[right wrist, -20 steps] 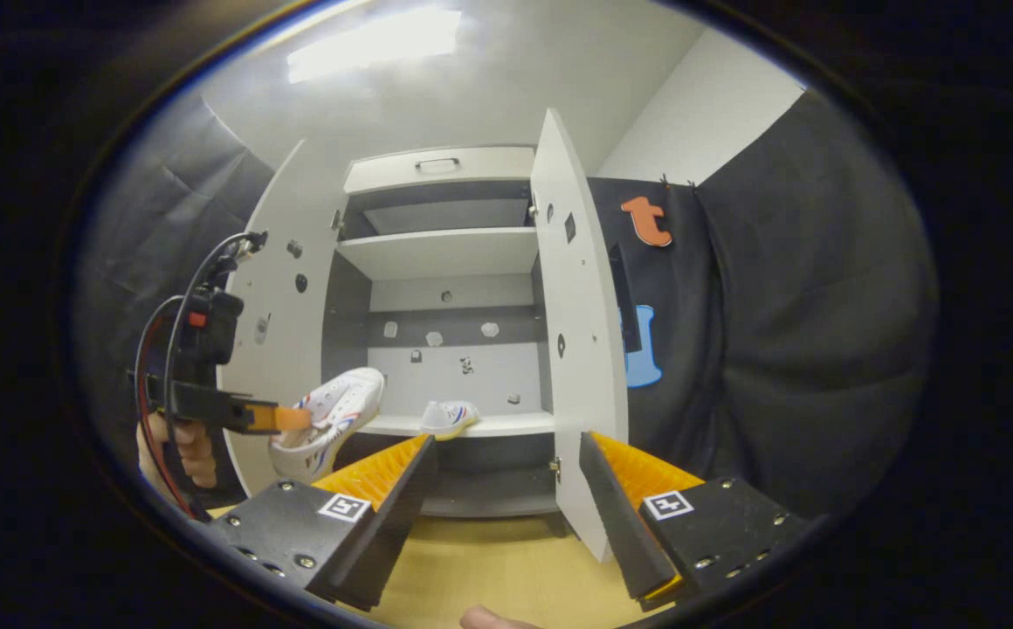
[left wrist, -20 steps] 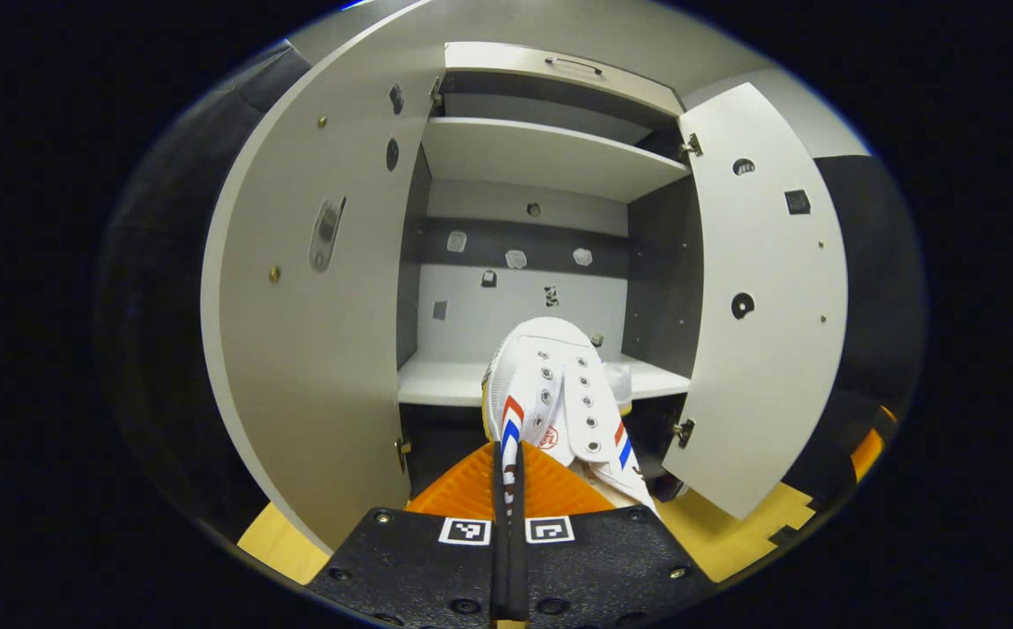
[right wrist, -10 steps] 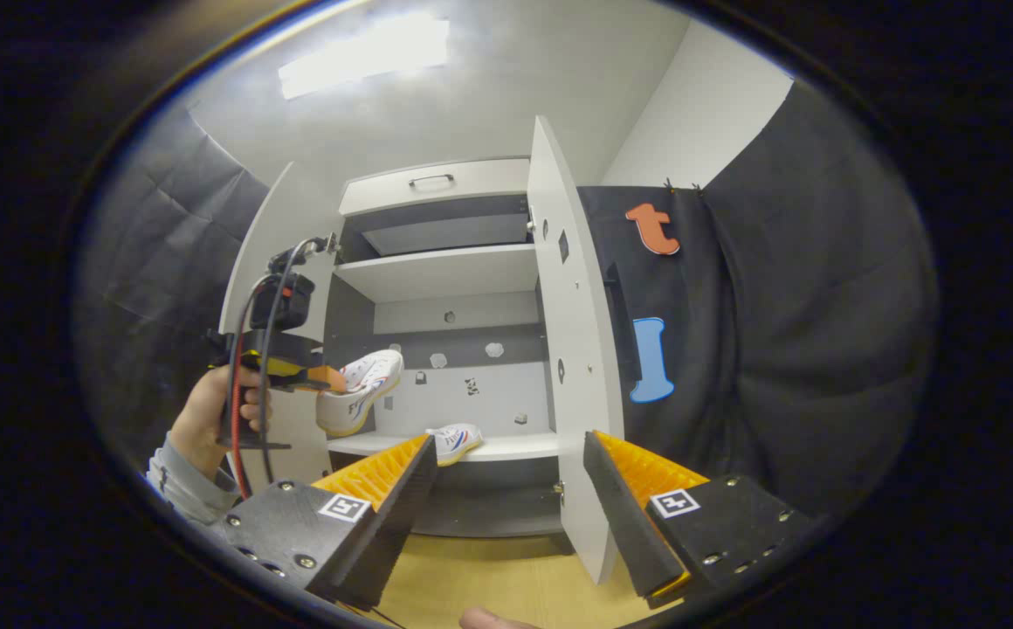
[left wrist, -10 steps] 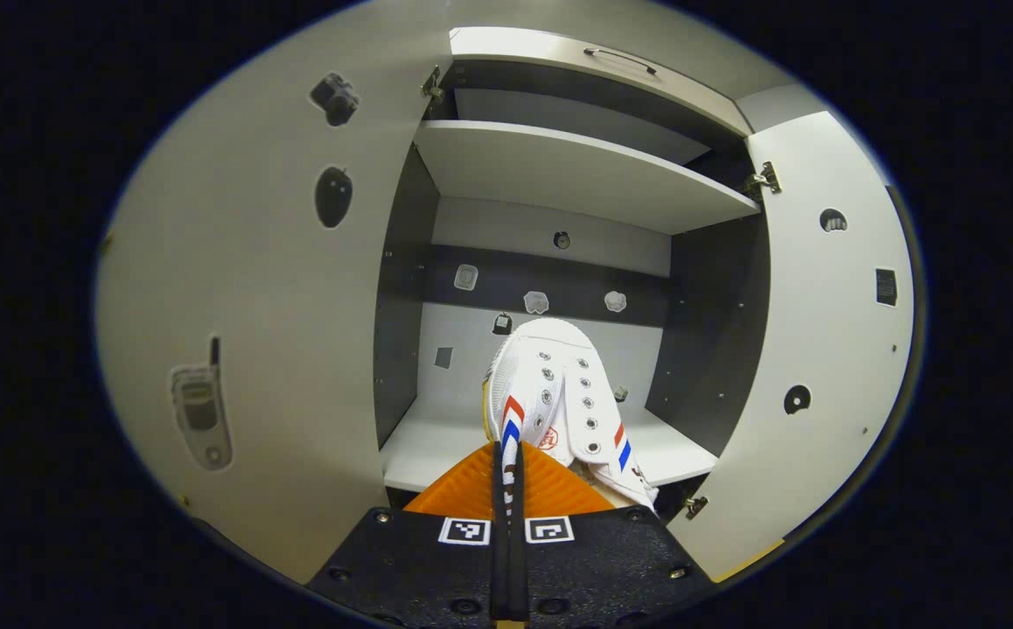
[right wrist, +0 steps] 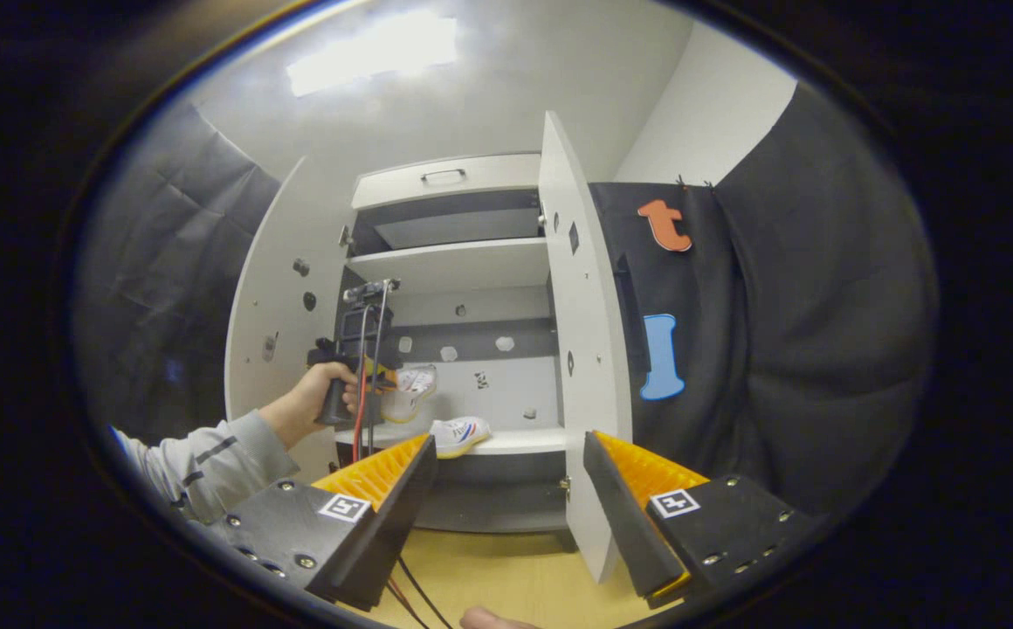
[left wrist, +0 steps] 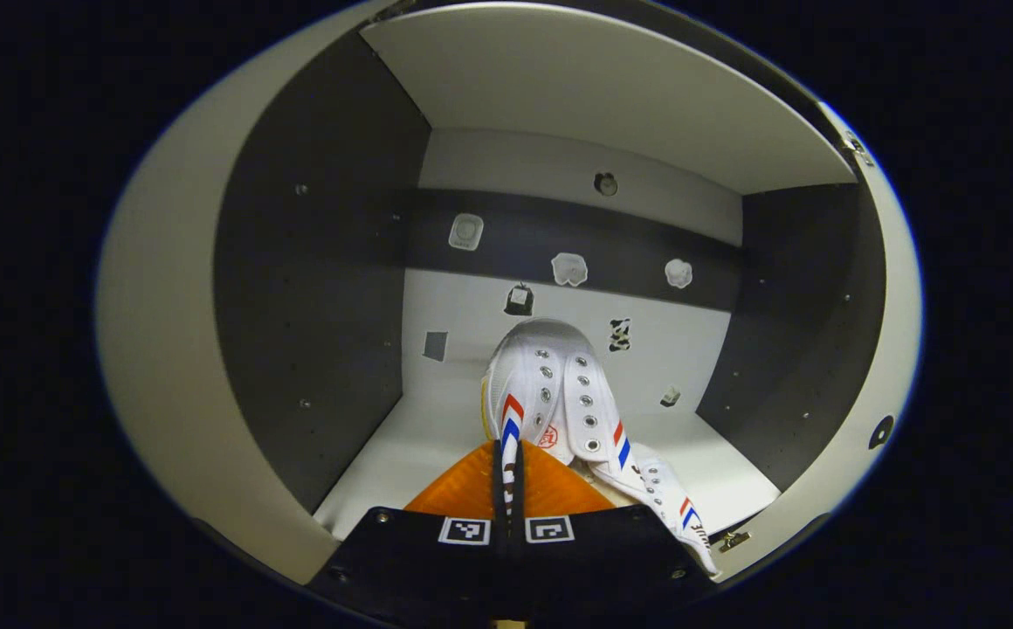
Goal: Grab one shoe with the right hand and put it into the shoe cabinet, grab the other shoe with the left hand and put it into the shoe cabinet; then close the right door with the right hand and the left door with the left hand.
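My left gripper (left wrist: 507, 450) is shut on the side of a white shoe (left wrist: 550, 393) with red and blue stripes, held above the lower shelf (left wrist: 384, 454) inside the shoe cabinet. The other white shoe (left wrist: 677, 515) lies on that shelf at the lower right. In the right gripper view, a hand holds the left gripper (right wrist: 389, 380) and its shoe (right wrist: 412, 386) inside the cabinet opening, above the second shoe (right wrist: 458, 434). My right gripper (right wrist: 506, 489) stands open and empty, well back from the cabinet.
Both cabinet doors are swung open: the left door (right wrist: 284, 297) and the right door (right wrist: 585, 349), which stands edge-on ahead of my right gripper. An upper shelf (right wrist: 450, 262) and a drawer (right wrist: 445, 179) sit above. Wooden floor (right wrist: 506, 577) lies below.
My left gripper has carried its shoe forward from in front of the doors into the lower compartment. The right gripper has stayed open, nearly in place.
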{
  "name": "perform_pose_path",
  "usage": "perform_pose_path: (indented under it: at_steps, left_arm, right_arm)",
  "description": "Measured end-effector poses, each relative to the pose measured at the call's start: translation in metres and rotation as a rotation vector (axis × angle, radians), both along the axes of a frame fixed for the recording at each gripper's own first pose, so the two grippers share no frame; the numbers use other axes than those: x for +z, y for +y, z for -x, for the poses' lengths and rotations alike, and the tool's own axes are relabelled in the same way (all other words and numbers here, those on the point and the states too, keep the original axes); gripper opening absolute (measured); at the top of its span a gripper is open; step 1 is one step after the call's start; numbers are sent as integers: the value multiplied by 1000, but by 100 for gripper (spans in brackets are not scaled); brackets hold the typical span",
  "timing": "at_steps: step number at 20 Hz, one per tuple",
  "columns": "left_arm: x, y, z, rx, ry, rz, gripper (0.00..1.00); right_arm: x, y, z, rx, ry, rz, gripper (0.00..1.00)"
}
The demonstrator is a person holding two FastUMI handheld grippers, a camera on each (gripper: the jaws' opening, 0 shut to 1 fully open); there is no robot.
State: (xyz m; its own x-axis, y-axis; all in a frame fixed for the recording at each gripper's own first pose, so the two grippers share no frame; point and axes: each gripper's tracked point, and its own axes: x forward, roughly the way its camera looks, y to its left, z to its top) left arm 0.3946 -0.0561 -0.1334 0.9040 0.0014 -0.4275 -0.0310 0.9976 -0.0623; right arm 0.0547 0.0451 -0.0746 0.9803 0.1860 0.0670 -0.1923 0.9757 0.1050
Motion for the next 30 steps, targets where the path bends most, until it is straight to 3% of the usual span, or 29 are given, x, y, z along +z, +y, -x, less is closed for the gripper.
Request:
perform_pose_path:
  at_steps: [5, 8, 10, 12, 13, 14, 15, 16, 20, 22, 30]
  left_arm:
    - [-39, 0, -21, 26, 78, 10, 1]
    - [-54, -6, -21, -4, 123, 11, 2]
    - [-46, -2, -16, 10, 91, 10, 17]
    - [-35, 5, -9, 30, 66, -30, 66]
    - [-28, 9, -5, 40, 52, -56, 84]
    - [-22, 14, 2, 62, 42, -72, 86]
    - [-13, 15, 8, 69, 11, -70, 94]
    - [-5, 10, 16, 48, -7, -49, 90]
    - [19, -16, 71, -59, -21, 27, 96]
    - [31, -33, 105, -143, -50, 19, 96]
    - [70, -43, 242, -281, -224, 29, 100]
  right_arm:
    - [-1, -2, 2, -13, 6, -3, 100]
    - [-1, -2, 7, -22, 4, 5, 100]
    - [-1, -3, 11, -34, 6, 15, 100]
    - [-1, -3, 16, -48, 5, 21, 100]
    - [-2, -4, 20, -55, 7, 23, 98]
    - [-2, -4, 23, -63, 7, 26, 100]
    - [-3, -5, 27, -73, 8, 29, 100]
    - [-3, -6, 32, -82, 7, 31, 98]
    - [-2, -20, 50, -126, -2, 39, 100]
    - [-2, -32, 58, -151, 0, 35, 100]
    - [5, -111, 48, -266, 46, 96, 100]
